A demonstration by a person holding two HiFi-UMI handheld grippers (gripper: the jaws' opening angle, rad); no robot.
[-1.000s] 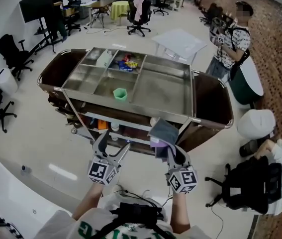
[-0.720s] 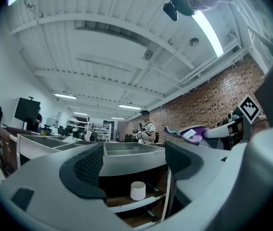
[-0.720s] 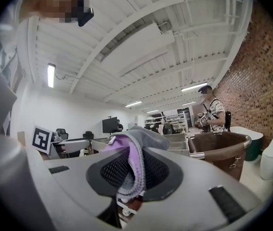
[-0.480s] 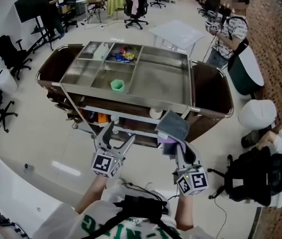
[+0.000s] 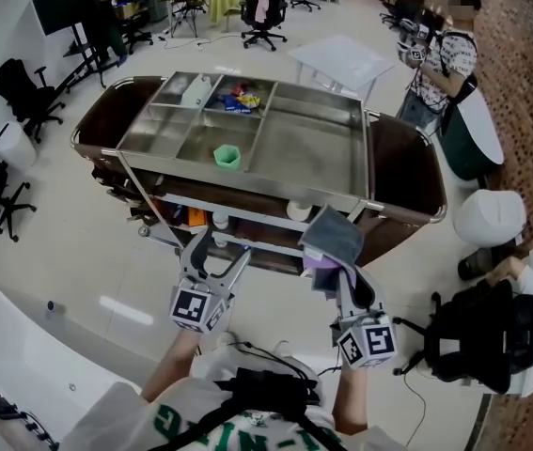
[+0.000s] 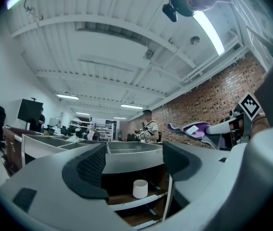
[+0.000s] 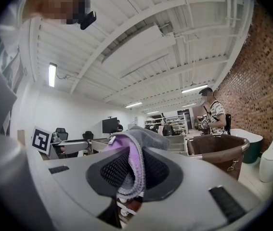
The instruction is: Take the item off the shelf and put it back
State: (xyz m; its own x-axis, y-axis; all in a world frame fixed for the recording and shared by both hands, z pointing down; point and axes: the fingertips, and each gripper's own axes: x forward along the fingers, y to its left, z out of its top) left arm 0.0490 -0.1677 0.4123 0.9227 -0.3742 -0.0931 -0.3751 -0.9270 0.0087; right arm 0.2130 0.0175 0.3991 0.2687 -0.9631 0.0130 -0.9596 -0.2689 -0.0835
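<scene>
The right gripper [image 7: 134, 170] is closed on a grey and purple cloth [image 7: 137, 146]. Both pads pinch the cloth, and its free end stands up above the jaws. The cloth is in the air just in front of the cart [image 5: 308, 163], near its front right corner and outside the shelf. The left gripper [image 6: 131, 165] has its jaws wide apart with nothing between them, also in front of the cart. A white cup [image 6: 140, 188] stands on the cart's shelf, and a green cup [image 5: 227, 156] stands on its top.
</scene>
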